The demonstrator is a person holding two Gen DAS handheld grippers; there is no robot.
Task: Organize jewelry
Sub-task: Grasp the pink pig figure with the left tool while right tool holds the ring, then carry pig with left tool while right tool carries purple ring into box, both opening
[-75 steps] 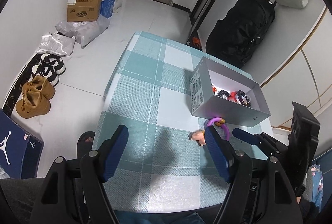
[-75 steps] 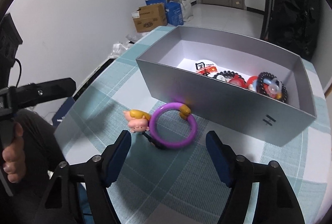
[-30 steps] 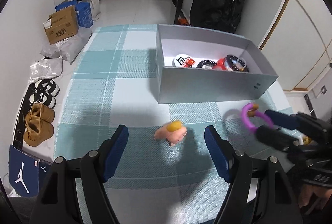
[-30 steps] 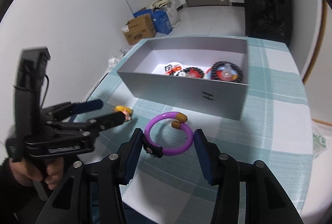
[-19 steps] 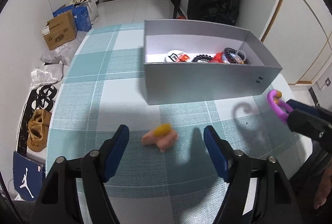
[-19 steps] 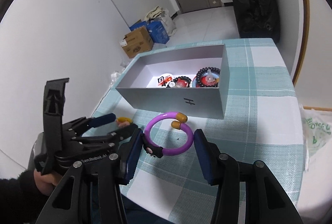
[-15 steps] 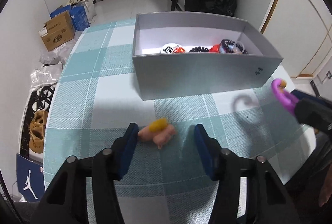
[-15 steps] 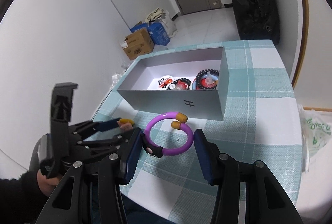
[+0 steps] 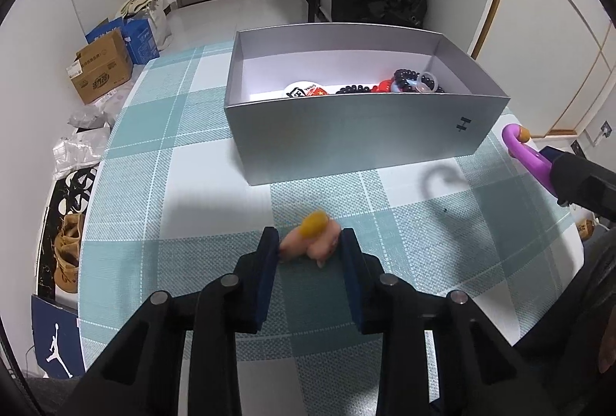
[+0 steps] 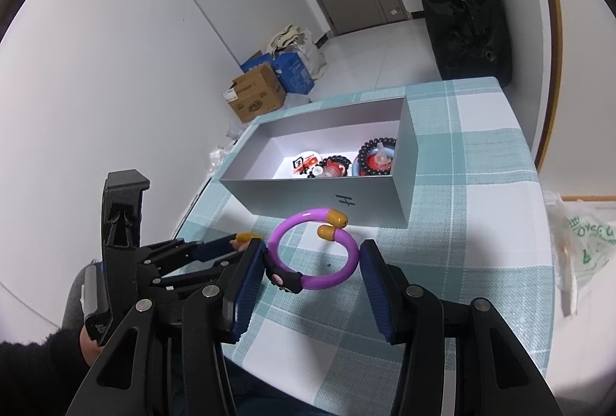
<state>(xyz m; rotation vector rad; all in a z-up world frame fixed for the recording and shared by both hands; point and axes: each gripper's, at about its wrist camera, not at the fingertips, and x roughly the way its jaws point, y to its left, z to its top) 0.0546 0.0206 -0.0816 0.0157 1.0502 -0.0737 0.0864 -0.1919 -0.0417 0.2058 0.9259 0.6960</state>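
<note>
The left gripper [image 9: 310,254] fingers, closing since earlier, clasp the pink charm [image 9: 310,242]; the right gripper [image 10: 312,262] grips the purple ring [image 10: 313,250], table edge [image 10: 539,185] near.

Left gripper [image 9: 310,248] angled steeply down, jaws closing, both blue pads at sides of small pink figure [image 9: 311,242] with yellow top. Right gripper [image 10: 312,264] tilted down less steeply, pads clamped on opposite sides of purple ring [image 10: 313,250], ring lifted off surface. Left hand [image 10: 86,343] in dark sleeve grips left gripper's handle.
</note>
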